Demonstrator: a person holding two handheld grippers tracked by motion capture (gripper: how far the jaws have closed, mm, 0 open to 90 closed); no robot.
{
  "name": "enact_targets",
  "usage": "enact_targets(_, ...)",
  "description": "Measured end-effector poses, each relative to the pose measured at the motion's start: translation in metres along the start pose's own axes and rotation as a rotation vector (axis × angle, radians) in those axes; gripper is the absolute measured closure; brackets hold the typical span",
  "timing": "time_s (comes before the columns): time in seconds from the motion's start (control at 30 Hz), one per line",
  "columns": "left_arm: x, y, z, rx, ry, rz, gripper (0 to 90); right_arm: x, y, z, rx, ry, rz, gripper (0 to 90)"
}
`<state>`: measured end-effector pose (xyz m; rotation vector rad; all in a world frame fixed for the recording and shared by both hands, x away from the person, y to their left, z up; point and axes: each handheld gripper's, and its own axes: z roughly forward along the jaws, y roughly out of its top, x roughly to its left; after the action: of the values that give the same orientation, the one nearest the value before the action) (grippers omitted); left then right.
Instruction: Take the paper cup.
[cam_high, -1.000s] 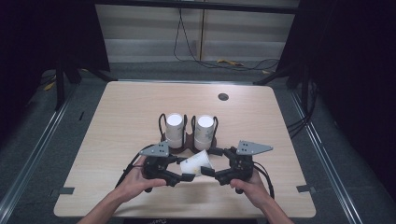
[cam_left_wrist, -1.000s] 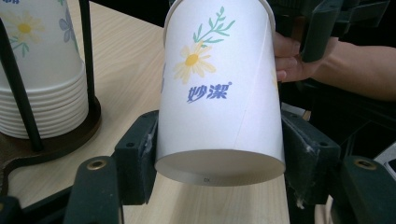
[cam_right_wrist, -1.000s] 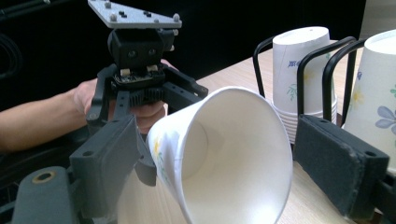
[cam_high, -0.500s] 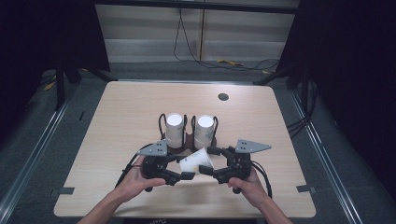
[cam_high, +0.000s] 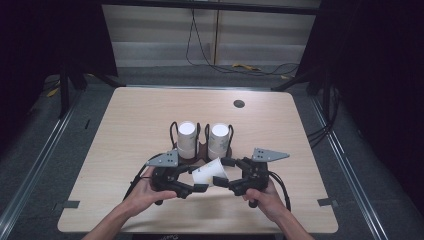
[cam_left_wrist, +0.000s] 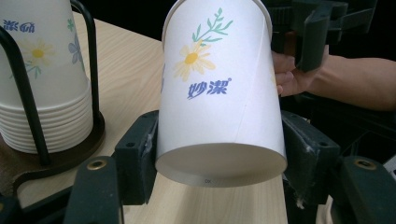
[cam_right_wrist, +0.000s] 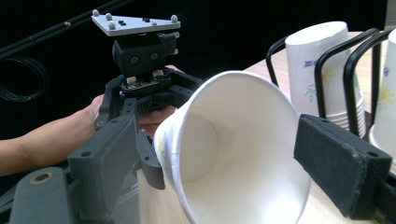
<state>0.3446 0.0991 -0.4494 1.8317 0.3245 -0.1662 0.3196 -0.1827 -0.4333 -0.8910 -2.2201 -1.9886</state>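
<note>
White paper, printed with a yellow daisy, green sprigs and blue characters, makes up the single cup held low in the middle of the high view, lying on its side above the pale wooden table. In the left gripper view the cup fills the centre of the frame, base end toward the camera, and the left gripper is clenched on it: a black pad presses each flank of the narrow end. In the high view that left gripper sits at lower centre-left, held by a hand.

From the right gripper view the cup's open mouth faces the camera at the centre. The right gripper stands with one jaw at either side of the rim. The jaw at the right of the frame is clear of the cup with a gap showing; at the left the rim lies close against the jaw, and I cannot tell whether it touches. So that gripper is released rather than gripping. In the high view it lies at lower centre-right.

Just above the cup in the high view, two stacks of matching upturned paper cups stand in a black wire holder on a dark base.
</note>
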Motion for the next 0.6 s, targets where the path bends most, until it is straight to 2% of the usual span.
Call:
enact_targets(0.13, 0.0, 0.0, 0.0, -0.002, -0.008, 0.005, 35.6, -0.001, 0.002, -0.003, -0.017, -0.011, 0.0, 13.2)
enact_targets(0.33, -0.001, 0.001, 0.0, -0.007, -0.009, 0.008, 35.6, -0.002, 0.003, -0.004, -0.029, 0.017, 0.021, 10.1)
enact_targets(0.4, -0.001, 0.001, -0.001, -0.01, -0.013, 0.012, 35.6, -0.003, 0.002, -0.003, -0.023, 0.036, 0.029, 13.1)
enact_targets(0.43, -0.001, 0.002, -0.001, -0.011, -0.014, 0.013, 35.6, -0.002, 0.004, -0.004, -0.018, 0.027, 0.013, 12.9)
enact_targets(0.47, -0.001, 0.002, -0.002, -0.013, -0.014, 0.013, 35.6, -0.002, 0.009, -0.008, -0.04, 0.015, -0.002, 12.7)
enact_targets(0.5, -0.001, 0.002, -0.002, -0.018, -0.017, 0.014, 35.6, -0.002, 0.009, -0.008, -0.04, 0.015, -0.002, 12.7)
enact_targets(0.53, -0.002, 0.003, -0.002, -0.018, -0.015, 0.013, 35.6, -0.002, 0.014, -0.012, -0.066, 0.012, 0.014, 12.6)
enact_targets(0.6, -0.002, 0.003, -0.001, -0.022, -0.019, 0.011, 35.6, -0.003, 0.013, -0.012, -0.052, 0.016, 0.018, 12.6)
